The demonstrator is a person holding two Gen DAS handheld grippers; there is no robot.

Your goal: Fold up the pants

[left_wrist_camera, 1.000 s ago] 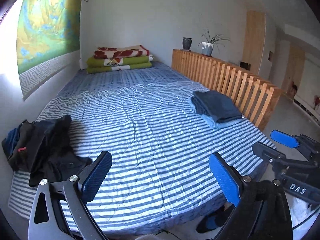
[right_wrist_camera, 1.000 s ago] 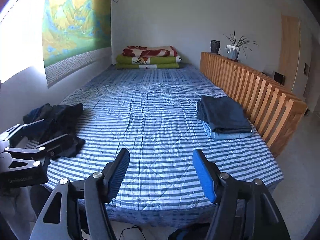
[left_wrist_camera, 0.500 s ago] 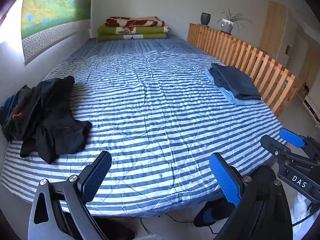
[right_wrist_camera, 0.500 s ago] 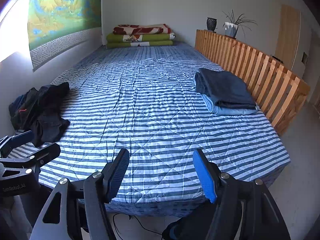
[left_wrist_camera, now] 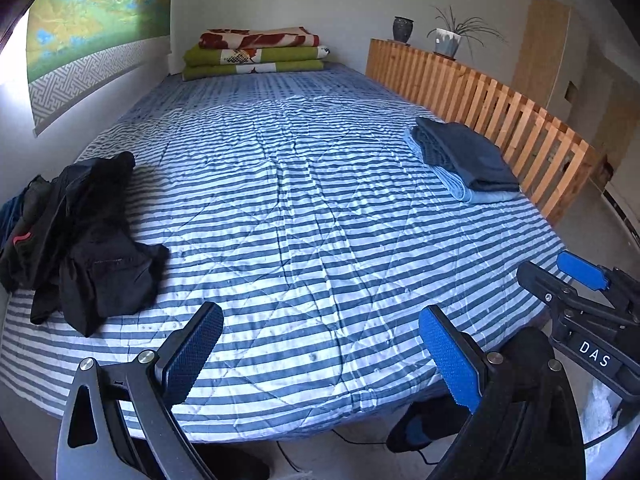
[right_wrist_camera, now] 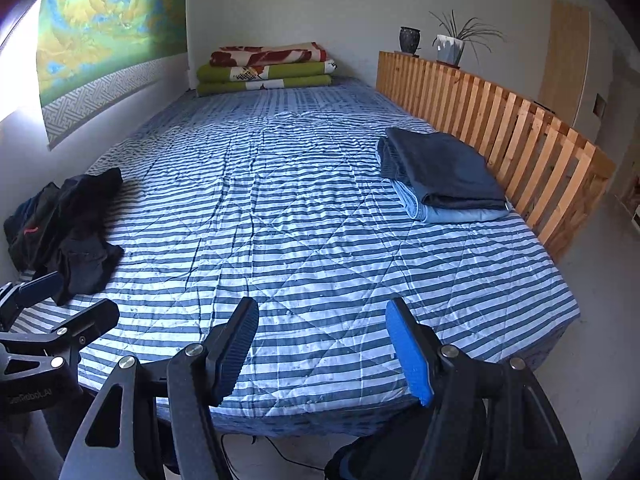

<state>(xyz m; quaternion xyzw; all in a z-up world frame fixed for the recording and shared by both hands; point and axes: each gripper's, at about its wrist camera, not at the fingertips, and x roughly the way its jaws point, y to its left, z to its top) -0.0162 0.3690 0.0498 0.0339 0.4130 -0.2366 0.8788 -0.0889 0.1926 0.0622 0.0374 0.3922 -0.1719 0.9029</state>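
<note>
A crumpled pile of black pants (left_wrist_camera: 80,240) (right_wrist_camera: 68,232) lies at the bed's near left edge, with other dark clothes under it. My left gripper (left_wrist_camera: 320,356) hangs open over the bed's near edge, to the right of the pile, with nothing between its blue pads. Beside it on the right, my right gripper (right_wrist_camera: 322,344) is also open and empty. Each gripper shows in the other's view: the right gripper (left_wrist_camera: 560,276) at the right border, the left gripper (right_wrist_camera: 68,300) at the left border, close to the pile.
The striped blue-and-white bed cover (left_wrist_camera: 320,200) fills the view. A folded stack of dark and light blue pants (left_wrist_camera: 464,160) (right_wrist_camera: 440,172) rests near the wooden slat rail (right_wrist_camera: 520,152) on the right. Folded blankets (left_wrist_camera: 256,52) lie at the far end. A wall runs along the left.
Both grippers have sunk and tipped down toward the bed's near edge, so the bed now fills more of each view. Their jaws stay as wide as before.
</note>
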